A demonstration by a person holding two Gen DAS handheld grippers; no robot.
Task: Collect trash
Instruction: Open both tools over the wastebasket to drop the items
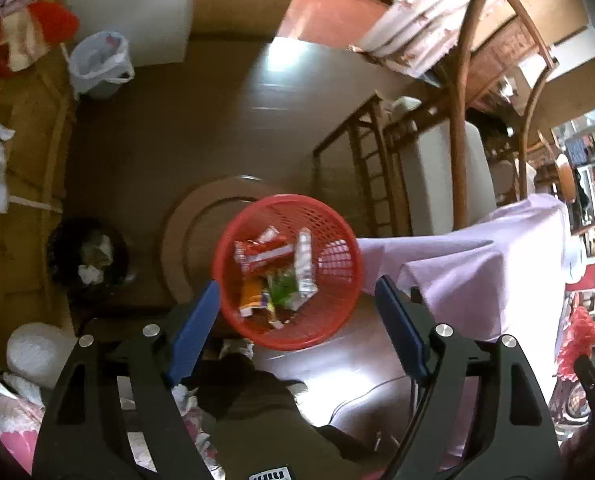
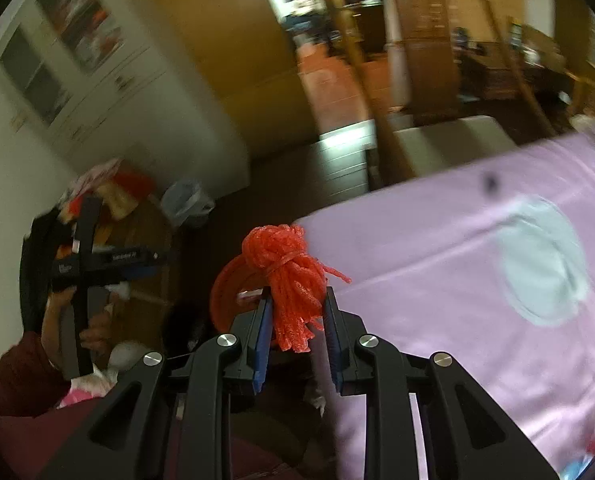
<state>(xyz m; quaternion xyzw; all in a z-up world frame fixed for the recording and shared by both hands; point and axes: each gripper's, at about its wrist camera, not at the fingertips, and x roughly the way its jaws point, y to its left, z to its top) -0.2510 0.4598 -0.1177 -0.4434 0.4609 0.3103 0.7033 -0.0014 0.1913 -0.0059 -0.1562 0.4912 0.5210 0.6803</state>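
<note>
The left gripper (image 1: pixel 297 300) points steeply down over a red mesh basket (image 1: pixel 333 320) that stands on the floor beside a table draped in a lilac cloth (image 1: pixel 477 272). Its blue-padded jaws stand wide apart with nothing between them; the basket's rim shows in the gap. Inside the basket lie several wrappers: a red and white packet (image 1: pixel 263 250), a white strip-shaped packet (image 1: pixel 304 264), an orange one (image 1: pixel 251 292) and a green one (image 1: pixel 283 288).

The right gripper (image 2: pixel 295 308) is closed on a knotted bundle of red netting (image 2: pixel 289 276), both pads pressing its sides while the knot stands above the fingertips and the loose ends hang down between the jaws. In the right wrist view the bundle sits just off the near corner of the lilac cloth (image 2: pixel 437 280), with part of the red basket (image 2: pixel 225 288) visible behind and below it. A round pale patch (image 2: pixel 541 260) lies on the cloth, well apart from the bundle.

At the left of that view a hand (image 2: pixel 63 300) in a dark red sleeve (image 2: pixel 17 376) holds the other gripper's handle.

Farther off on the floor stand a black bin (image 1: pixel 89 252) with crumpled paper in it and a small bin lined with a white plastic bag (image 1: pixel 99 62). Wooden chairs (image 1: pixel 461 120) stand behind the table.
</note>
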